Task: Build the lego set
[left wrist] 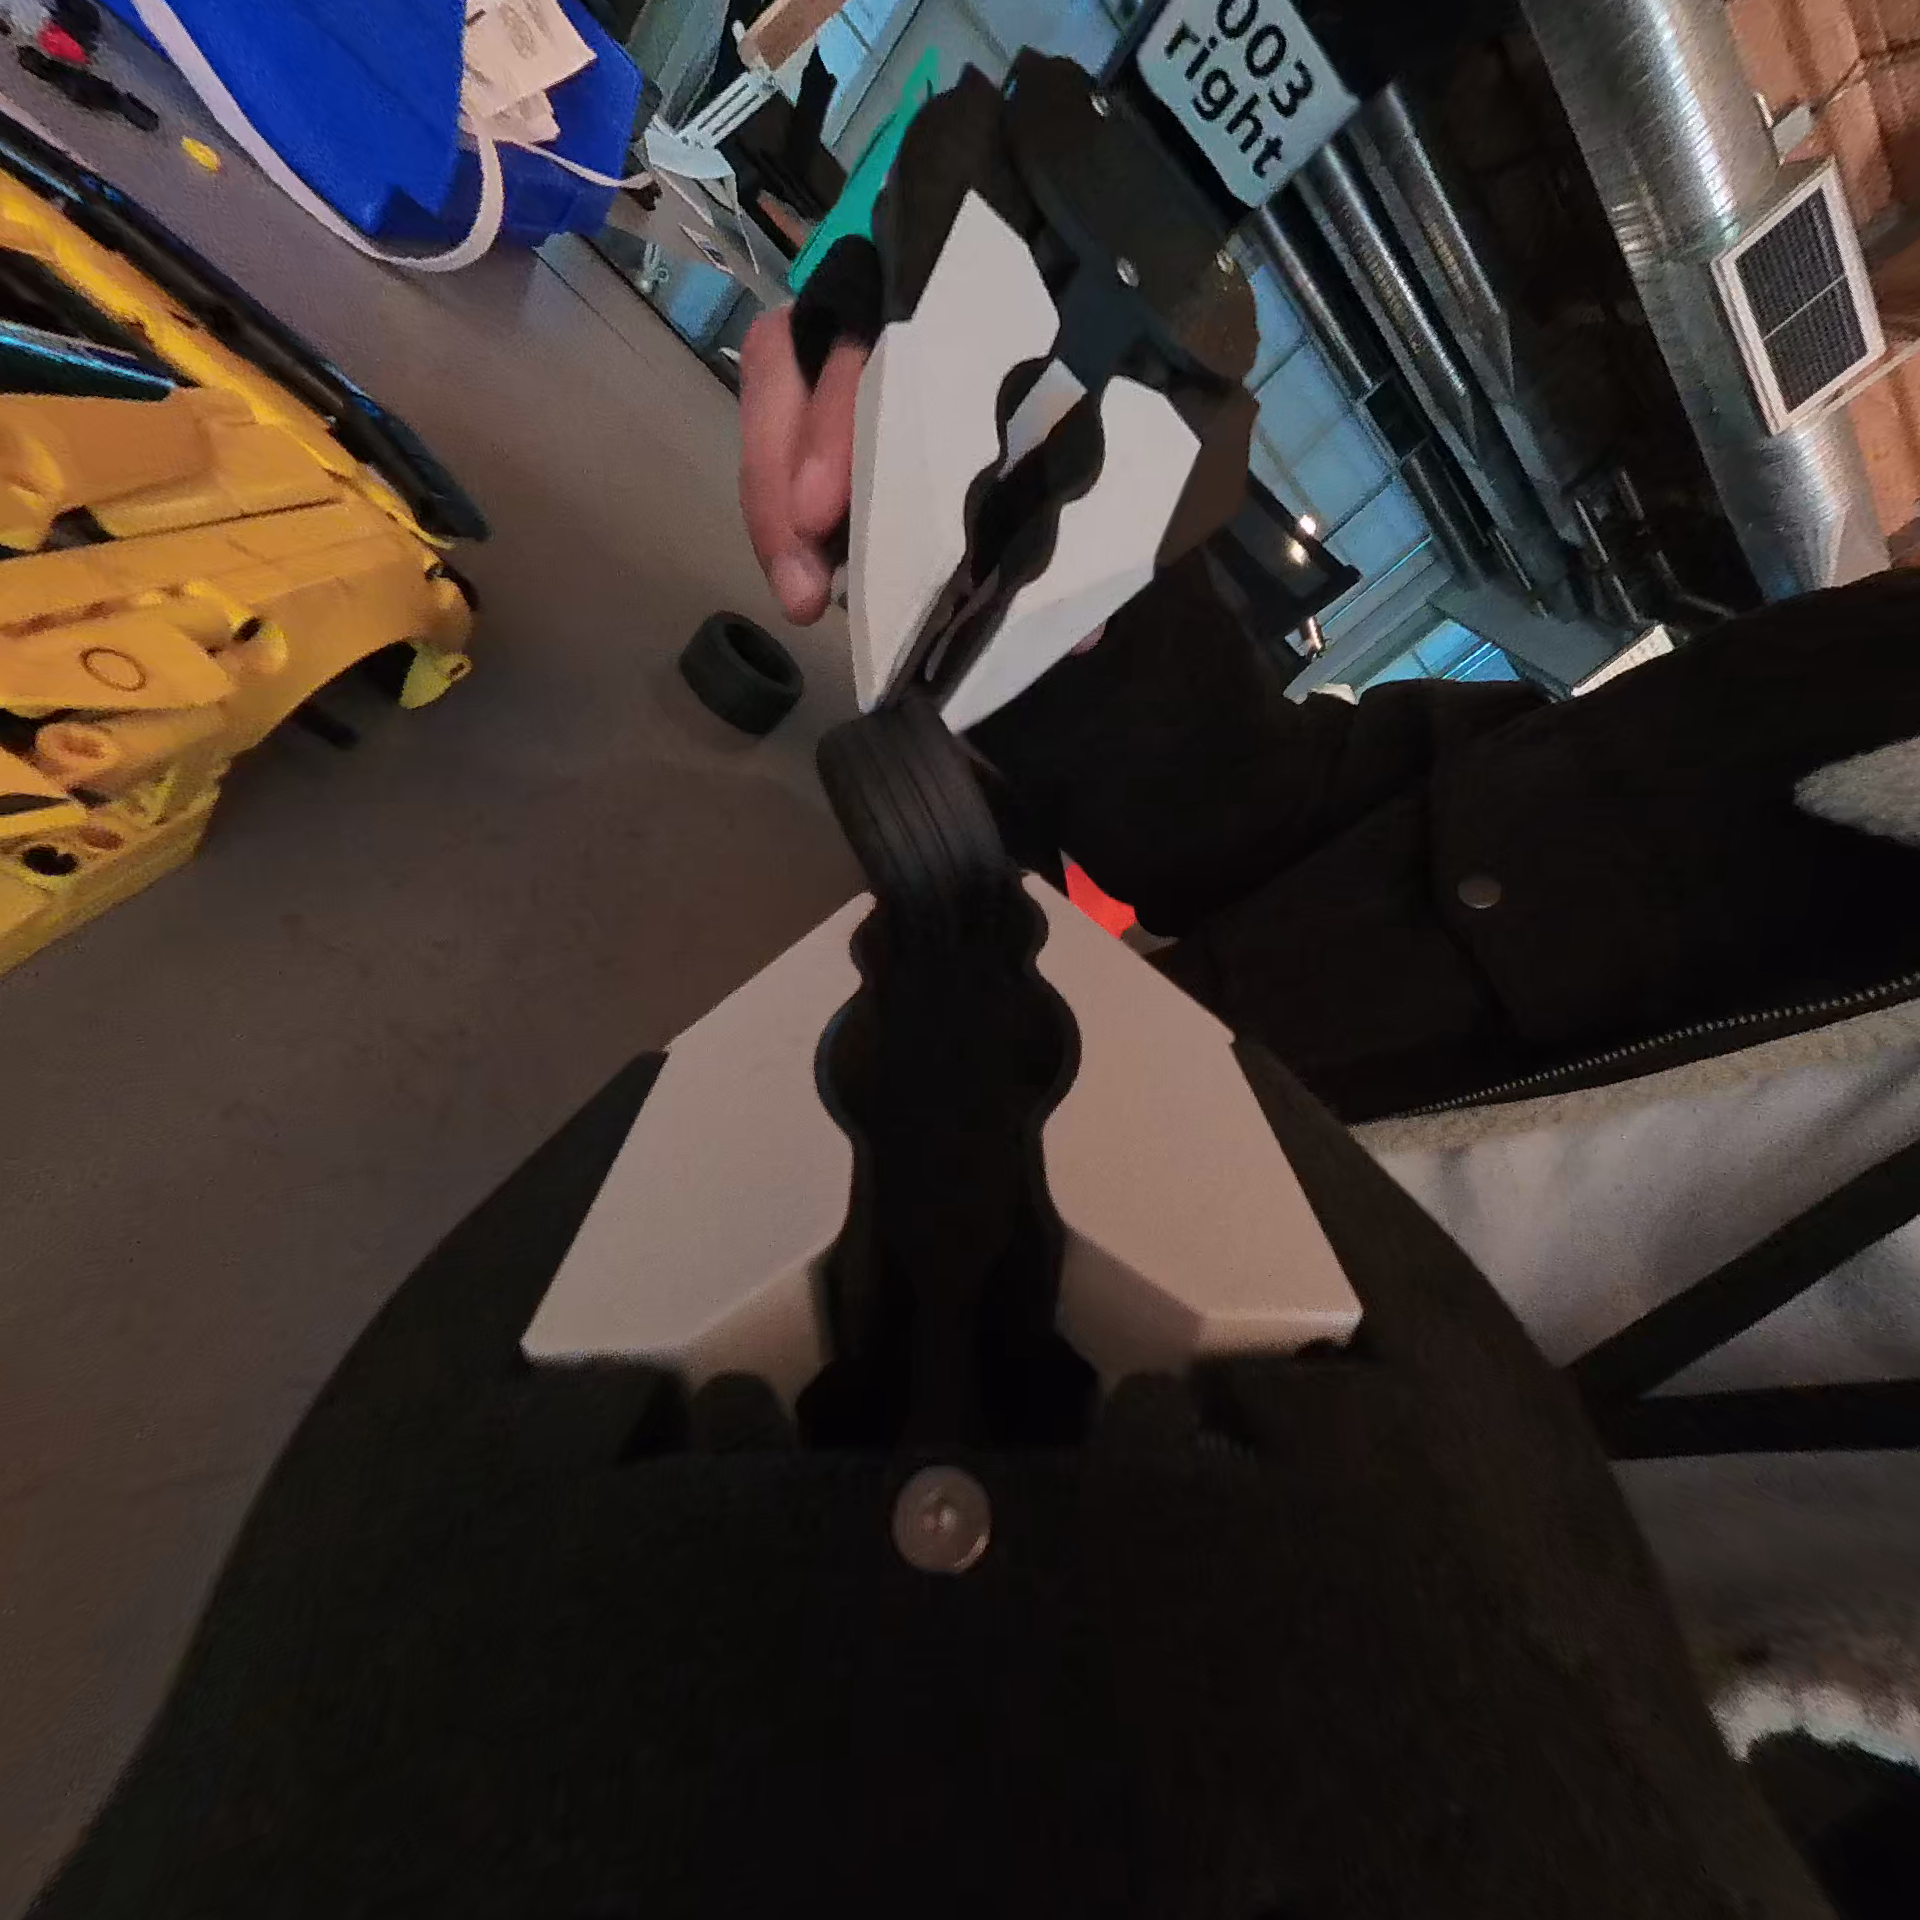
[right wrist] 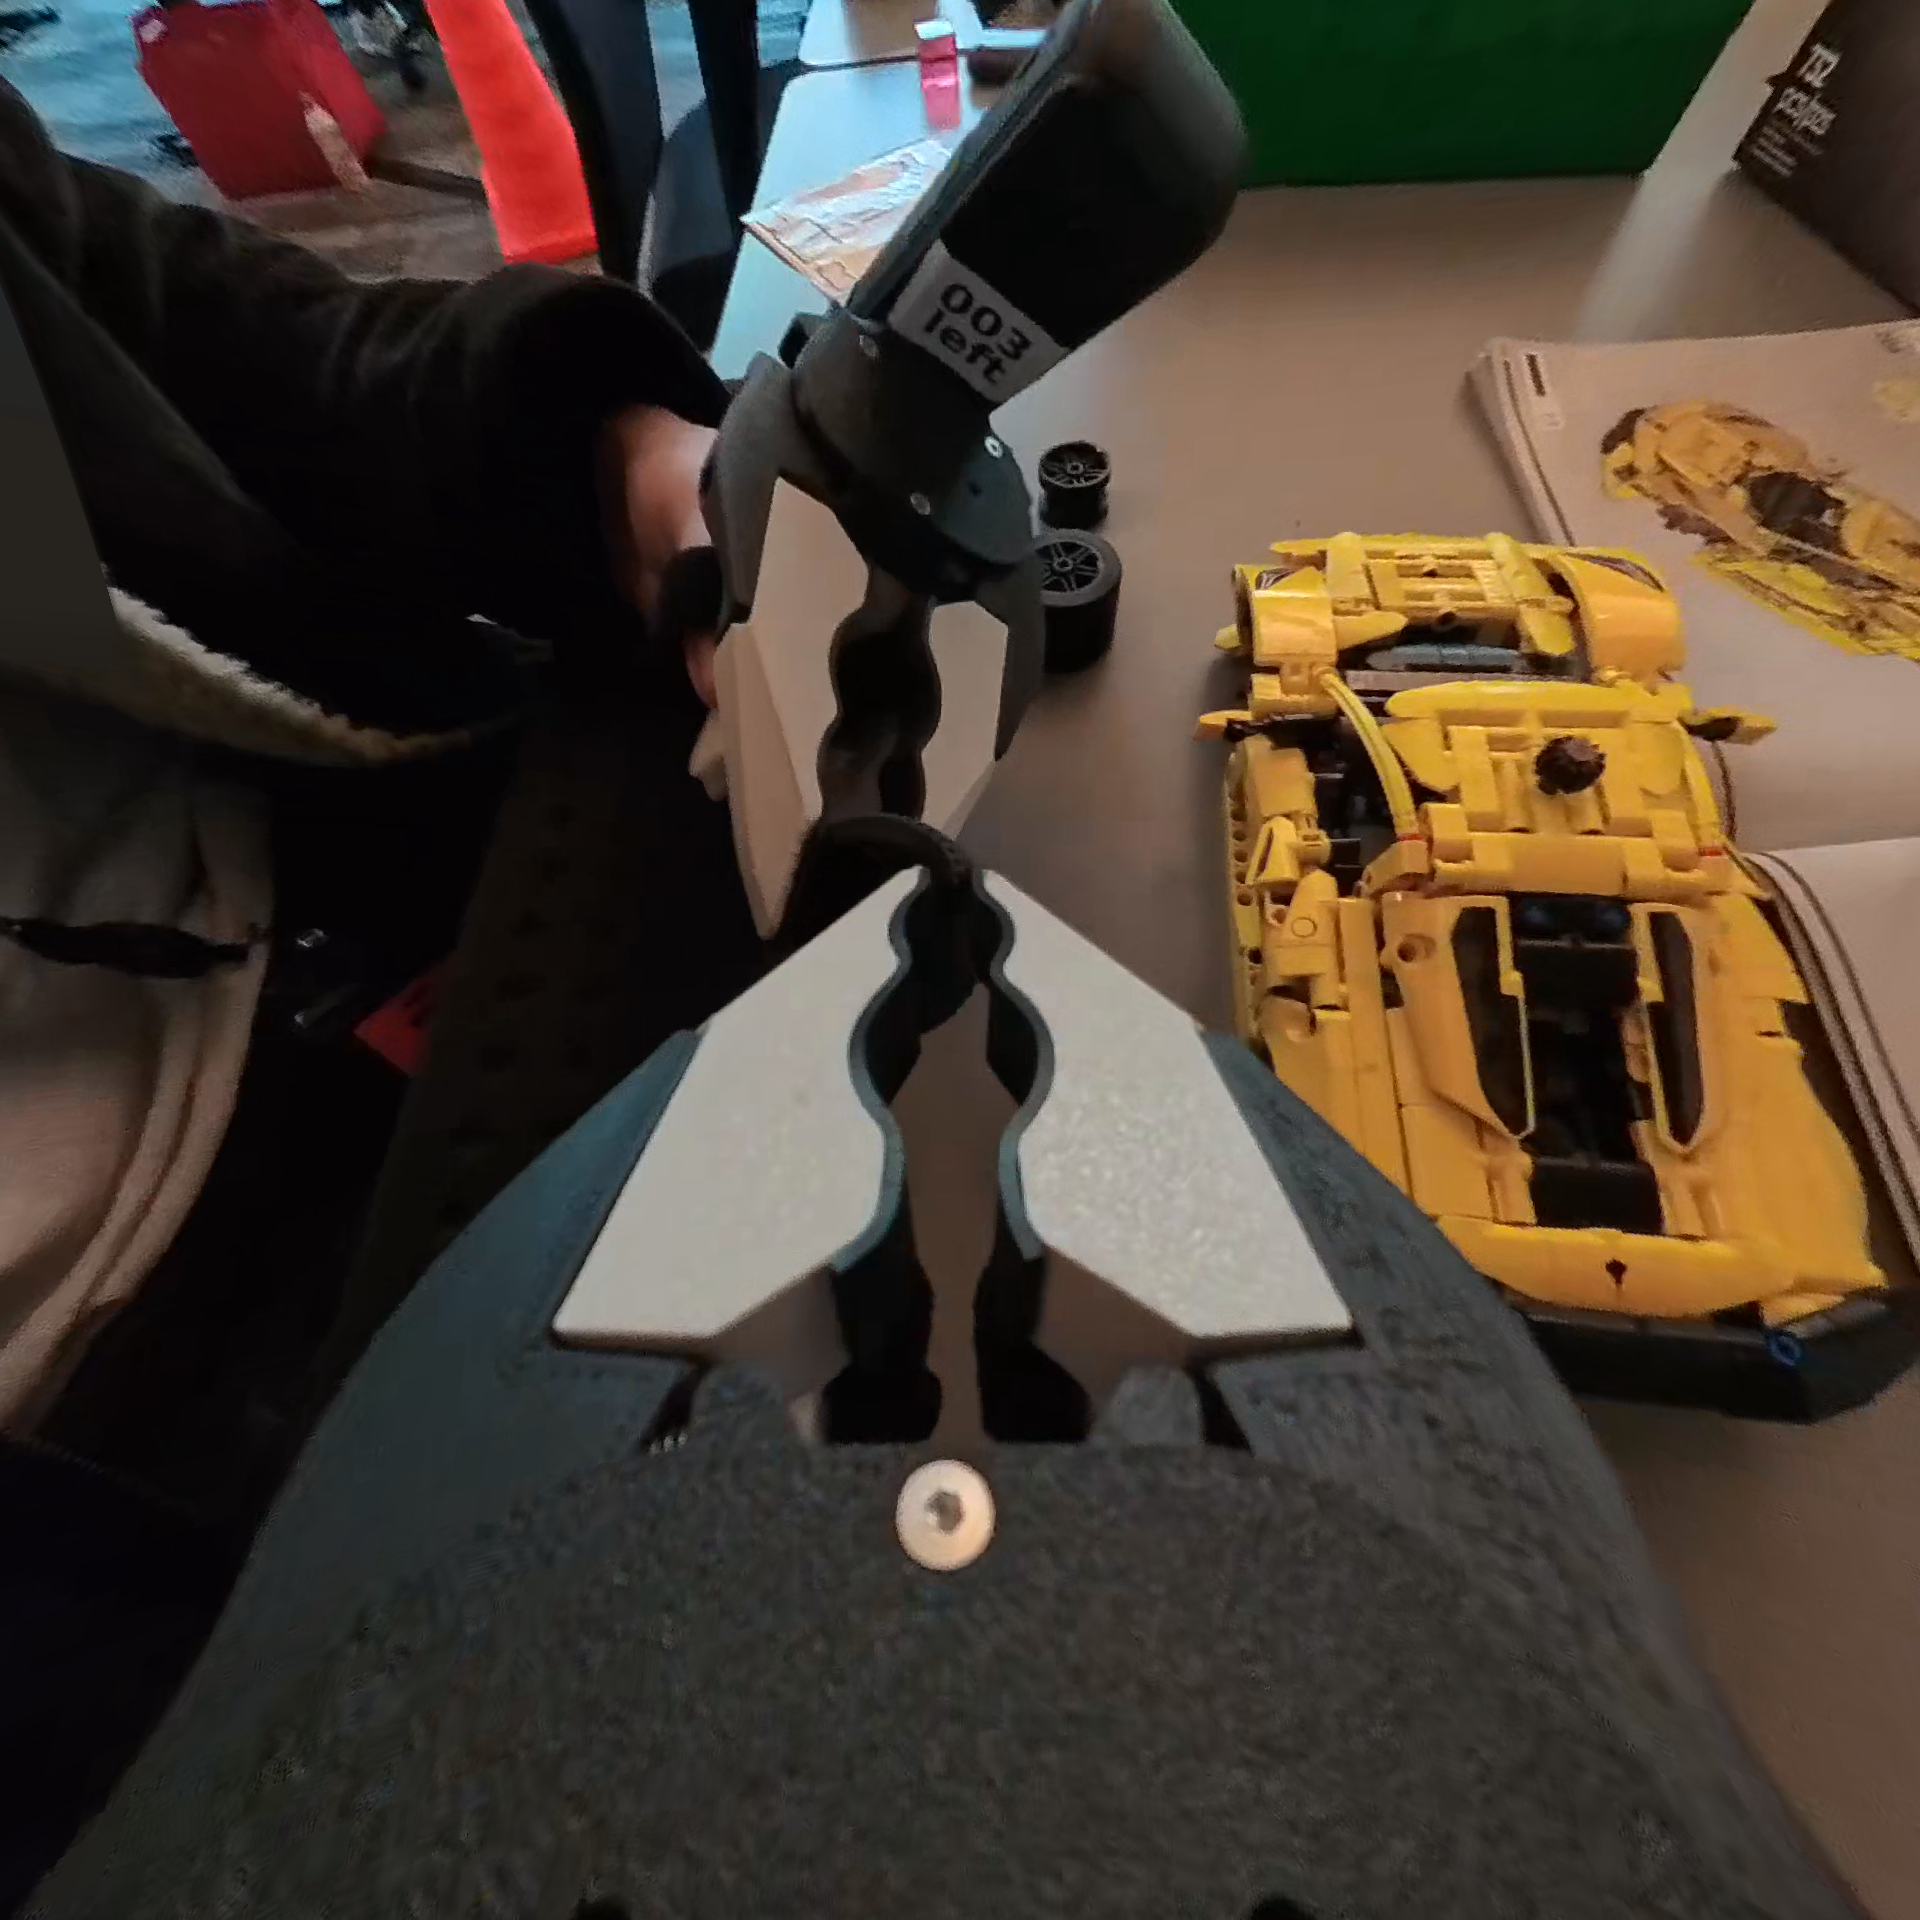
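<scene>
A black rubber tyre [left wrist: 902, 792] is held in the air between both grippers. My left gripper [left wrist: 935, 896] is shut on its lower side. My right gripper [left wrist: 914, 694] comes in from above, and its tips pinch the tyre's upper edge. In the right wrist view, my right gripper [right wrist: 940, 883] is shut on the tyre's rim [right wrist: 883, 836], with the left gripper [right wrist: 868, 821] gripping it from the far side. The yellow lego car [right wrist: 1507, 935] lies on the table to the right, without wheels on the near side.
Two black wheels [right wrist: 1075, 483] [right wrist: 1081, 582] stand on the table behind the left gripper. A loose tyre [left wrist: 740, 673] lies near the car [left wrist: 156, 623]. An open instruction booklet [right wrist: 1766, 499] lies under and beyond the car. A blue bag [left wrist: 364, 104] stands far back. A person's dark sleeve [left wrist: 1351, 831] is close by. Left and right tips are no more than a few centimetres apart.
</scene>
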The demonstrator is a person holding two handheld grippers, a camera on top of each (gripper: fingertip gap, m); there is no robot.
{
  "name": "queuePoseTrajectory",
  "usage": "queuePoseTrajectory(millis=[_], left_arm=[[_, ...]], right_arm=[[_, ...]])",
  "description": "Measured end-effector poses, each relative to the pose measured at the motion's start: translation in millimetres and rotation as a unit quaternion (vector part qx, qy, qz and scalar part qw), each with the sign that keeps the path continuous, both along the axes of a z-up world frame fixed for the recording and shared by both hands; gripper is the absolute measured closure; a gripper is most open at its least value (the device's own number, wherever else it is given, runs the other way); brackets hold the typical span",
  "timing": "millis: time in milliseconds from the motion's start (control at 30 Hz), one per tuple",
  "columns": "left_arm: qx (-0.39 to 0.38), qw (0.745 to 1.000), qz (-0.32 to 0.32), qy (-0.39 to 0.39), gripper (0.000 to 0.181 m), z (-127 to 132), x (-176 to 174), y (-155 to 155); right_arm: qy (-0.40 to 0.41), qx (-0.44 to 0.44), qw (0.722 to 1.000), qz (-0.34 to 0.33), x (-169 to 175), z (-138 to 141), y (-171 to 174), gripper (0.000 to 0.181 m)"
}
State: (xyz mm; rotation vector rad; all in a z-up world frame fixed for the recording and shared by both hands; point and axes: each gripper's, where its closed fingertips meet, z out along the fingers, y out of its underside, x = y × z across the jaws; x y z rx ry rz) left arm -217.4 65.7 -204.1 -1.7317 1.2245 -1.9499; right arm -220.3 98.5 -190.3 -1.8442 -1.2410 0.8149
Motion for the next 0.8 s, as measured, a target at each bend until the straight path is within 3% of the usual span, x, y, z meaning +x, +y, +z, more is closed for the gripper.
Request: queuePoseTrajectory(millis=[100, 200, 333, 667, 800], left_arm=[[-0.001, 1.000, -0.004, 0.005, 0.161, -2, 1, -1], [-0.014, 1.000, 0.009, -0.009, 0.161, 3, 0, 4], [-0.033, 0.999, 0.016, -0.028, 0.160, 9, -2, 9], [-0.043, 0.997, 0.033, -0.051, 0.160, 16, -5, 15], [-0.041, 0.997, 0.025, -0.060, 0.160, 19, -6, 12]], right_arm=[[0.005, -0.029, 1.000, 0.003, 1, -2, -1, 0.177], [0.062, -0.101, 0.993, -0.017, -1, 4, 4, 0.174], [0.193, -0.247, 0.949, -0.019, -1, 14, 1, 0.159], [0.206, -0.184, 0.956, -0.097, 9, 10, 4, 0.158], [0.220, -0.187, 0.952, -0.099, 6, 9, 1, 0.156]])
